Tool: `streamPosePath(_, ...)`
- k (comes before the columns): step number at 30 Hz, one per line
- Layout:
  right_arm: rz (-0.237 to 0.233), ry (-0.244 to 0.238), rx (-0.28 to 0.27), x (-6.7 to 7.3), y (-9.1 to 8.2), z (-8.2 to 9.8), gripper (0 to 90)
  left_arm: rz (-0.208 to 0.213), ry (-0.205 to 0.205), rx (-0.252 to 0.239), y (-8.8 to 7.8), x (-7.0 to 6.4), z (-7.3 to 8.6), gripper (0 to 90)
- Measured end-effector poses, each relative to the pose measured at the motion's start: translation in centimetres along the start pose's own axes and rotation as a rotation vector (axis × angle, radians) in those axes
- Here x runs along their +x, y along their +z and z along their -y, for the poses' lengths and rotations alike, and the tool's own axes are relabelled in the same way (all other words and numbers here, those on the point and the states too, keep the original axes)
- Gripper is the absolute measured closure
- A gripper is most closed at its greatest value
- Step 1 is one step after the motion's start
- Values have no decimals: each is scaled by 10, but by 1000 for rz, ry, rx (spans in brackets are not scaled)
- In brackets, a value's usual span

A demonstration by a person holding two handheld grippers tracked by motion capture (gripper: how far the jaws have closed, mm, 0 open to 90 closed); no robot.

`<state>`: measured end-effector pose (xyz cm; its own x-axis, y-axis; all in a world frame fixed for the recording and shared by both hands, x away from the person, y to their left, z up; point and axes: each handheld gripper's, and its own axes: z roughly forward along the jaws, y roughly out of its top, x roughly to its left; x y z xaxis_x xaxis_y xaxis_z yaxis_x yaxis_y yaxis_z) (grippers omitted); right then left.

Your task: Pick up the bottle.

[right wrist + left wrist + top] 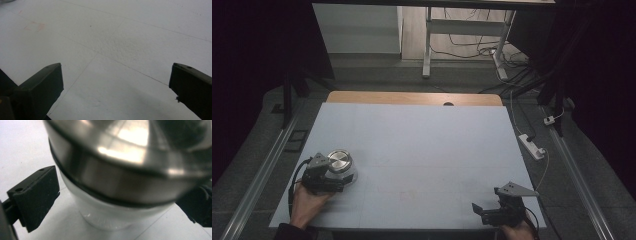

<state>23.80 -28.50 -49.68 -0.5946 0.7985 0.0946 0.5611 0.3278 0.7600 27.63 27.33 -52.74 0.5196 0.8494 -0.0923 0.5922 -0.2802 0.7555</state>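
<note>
A small jar (340,164) with a shiny metal lid and a pale body stands near the left edge of the white table (422,135). My left gripper (339,176) is right up against it, held by a hand from the lower left. In the left gripper view the jar (120,177) looms very close between the two black jaws. The jaws stand wide on either side of its body, and a narrow gap shows at the left fingertip (37,197). My right gripper (479,211) rests open near the front right corner, with bare table between its jaws (116,82).
A strip of wooden desk top (412,97) shows behind the white sheet. A white power strip (532,146) and cables lie on the floor to the right. A white table frame (427,45) stands farther back. A faint red square mark (33,26) is on the sheet.
</note>
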Motion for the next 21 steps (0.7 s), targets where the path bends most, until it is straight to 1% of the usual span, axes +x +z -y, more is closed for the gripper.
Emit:
streamPosePath(4, 3, -11, 2, 1, 0, 0, 0, -10, 17, 3, 2, -1, -3, 1)
streamPosePath(5, 3, -15, 2, 1, 0, 0, 0, -12, 20, 3, 2, -1, -3, 20)
streamPosePath(6, 3, -15, 2, 1, 0, 0, 0, -10, 22, 2, 2, -1, -3, 20)
streamPosePath(7, 2, -14, 3, 1, 0, 0, 0, -5, 24, 1, 2, -1, -4, 47)
streamPosePath(9, 1, -12, 2, 1, 0, 0, 0, -15, 28, 0, 2, -1, -4, 79)
streamPosePath(12, 2, -16, 3, 1, 0, 0, 0, -9, 25, -7, 2, 0, -4, 93)
streamPosePath(15, 3, -19, 5, 2, 0, 0, 0, -13, 38, -12, 2, -1, -5, 97)
streamPosePath(18, 3, -19, 5, 2, 0, 0, 0, -13, 52, -15, 2, -2, -6, 140)
streamPosePath(21, 2, -16, 5, 2, 1, 0, 0, -16, 52, -9, 2, -3, -7, 142)
